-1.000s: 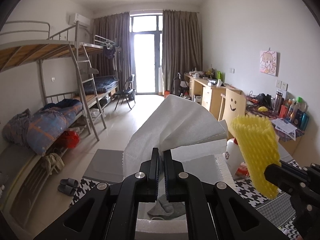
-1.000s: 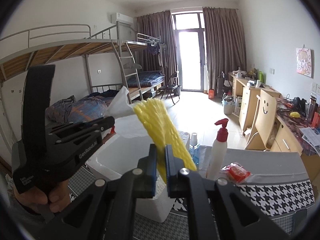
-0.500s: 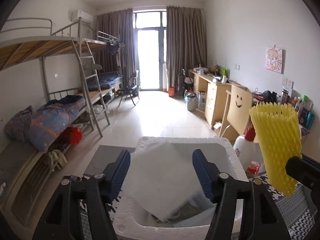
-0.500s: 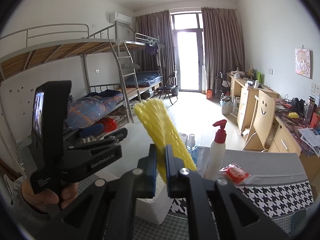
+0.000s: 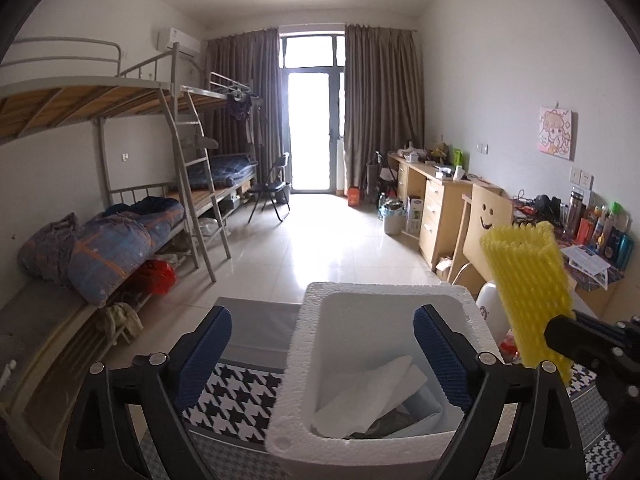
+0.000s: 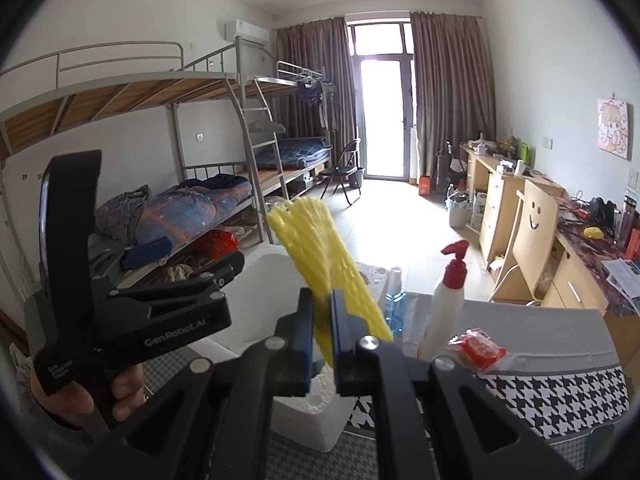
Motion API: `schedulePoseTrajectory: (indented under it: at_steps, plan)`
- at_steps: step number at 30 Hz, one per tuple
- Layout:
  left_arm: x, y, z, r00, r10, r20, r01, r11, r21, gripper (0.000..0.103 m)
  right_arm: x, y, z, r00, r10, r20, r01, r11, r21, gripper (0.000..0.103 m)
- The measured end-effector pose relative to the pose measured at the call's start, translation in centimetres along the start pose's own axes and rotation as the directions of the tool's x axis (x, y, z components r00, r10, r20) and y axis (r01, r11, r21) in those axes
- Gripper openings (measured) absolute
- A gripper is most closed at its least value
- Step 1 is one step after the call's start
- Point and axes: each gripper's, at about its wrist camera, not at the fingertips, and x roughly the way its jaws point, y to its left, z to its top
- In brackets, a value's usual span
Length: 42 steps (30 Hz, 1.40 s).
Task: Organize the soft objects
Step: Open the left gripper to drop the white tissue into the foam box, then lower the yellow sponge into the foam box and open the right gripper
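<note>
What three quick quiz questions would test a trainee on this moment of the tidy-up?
1. True or false: the left hand-held gripper is clamped on the white foam sheet.
2. What does the right hand-held gripper hold? A) yellow foam net B) spray bottle C) red packet
3. Where does the white foam sheet lie?

Key:
1. False; its jaws have just been opening and stand wide, nothing between them.
2. A
3. Inside the white foam box.
</note>
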Motion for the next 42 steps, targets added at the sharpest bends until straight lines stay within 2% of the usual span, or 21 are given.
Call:
schedulePoseTrajectory:
  at_steps: [5,19,42]
  plan:
    - [-0.8,0.5,0.0,1.000,0.008,0.025,-0.008,1.000,-0.009,0.101,0.5,0.4,0.1,1.000,0.019,-0.012,-0.019,1.000,-0.003,0.010]
    - [-1.4,2.6,-0.7,0.997,0.069,0.026,-0.067,0.997,-0.043,0.102,2.5,0.7,0.3,0.997,0.056,-0.044,-0.056,0.998,-0.009,0.011]
    - [-2.0,4.0,-1.9,0.997,0.072,0.011,-0.071,0.996,-0.060,0.102,6.7,1.6,-0.1,0.985,0.080,-0.154,-0.081,0.997,0.003,0.012]
